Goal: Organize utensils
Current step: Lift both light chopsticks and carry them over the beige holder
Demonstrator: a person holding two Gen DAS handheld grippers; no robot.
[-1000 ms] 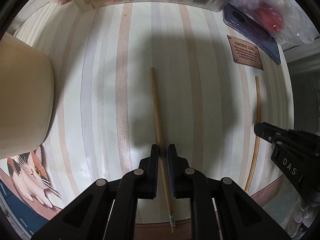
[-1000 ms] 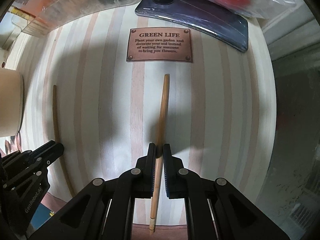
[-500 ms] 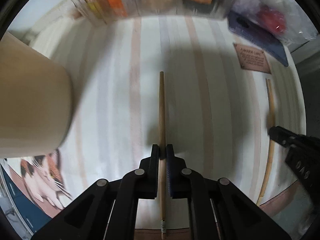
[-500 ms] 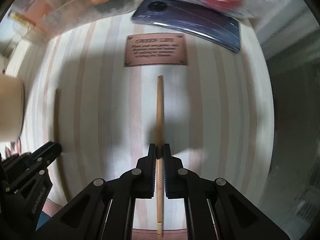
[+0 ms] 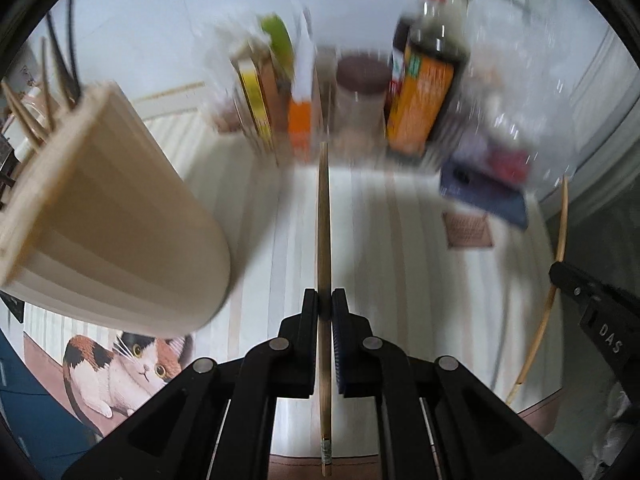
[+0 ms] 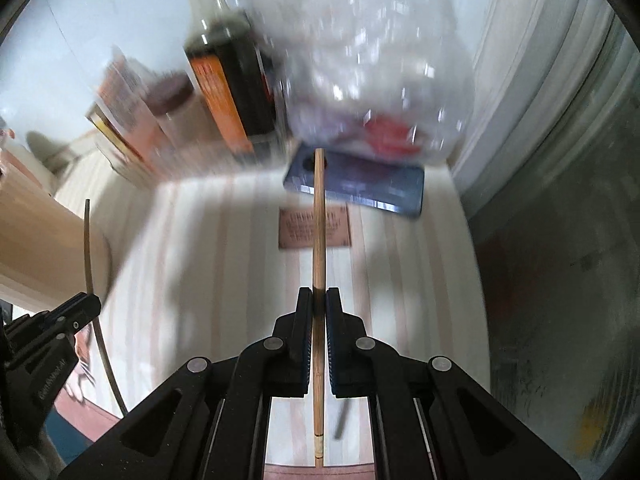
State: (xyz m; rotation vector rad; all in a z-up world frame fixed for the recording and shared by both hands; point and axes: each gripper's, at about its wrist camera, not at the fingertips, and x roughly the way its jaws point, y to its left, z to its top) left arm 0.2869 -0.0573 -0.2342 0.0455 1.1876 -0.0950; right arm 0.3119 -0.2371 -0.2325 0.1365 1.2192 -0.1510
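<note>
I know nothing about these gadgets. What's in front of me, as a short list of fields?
setting: striped table mat
left gripper: jaws shut on a wooden chopstick
right gripper: jaws shut on a second chopstick
holder: beige utensil cup, sticks already in it
behind: dark sauce bottle, boxes, blurred
also: blue phone, brown plaque

I see a pale striped desk (image 6: 224, 264). On it sit a beige holder (image 5: 116, 236) at left, a dark phone (image 6: 360, 186), a copper plaque (image 6: 316, 228) and blurred bottles (image 5: 424, 92) at the frame's top.
</note>
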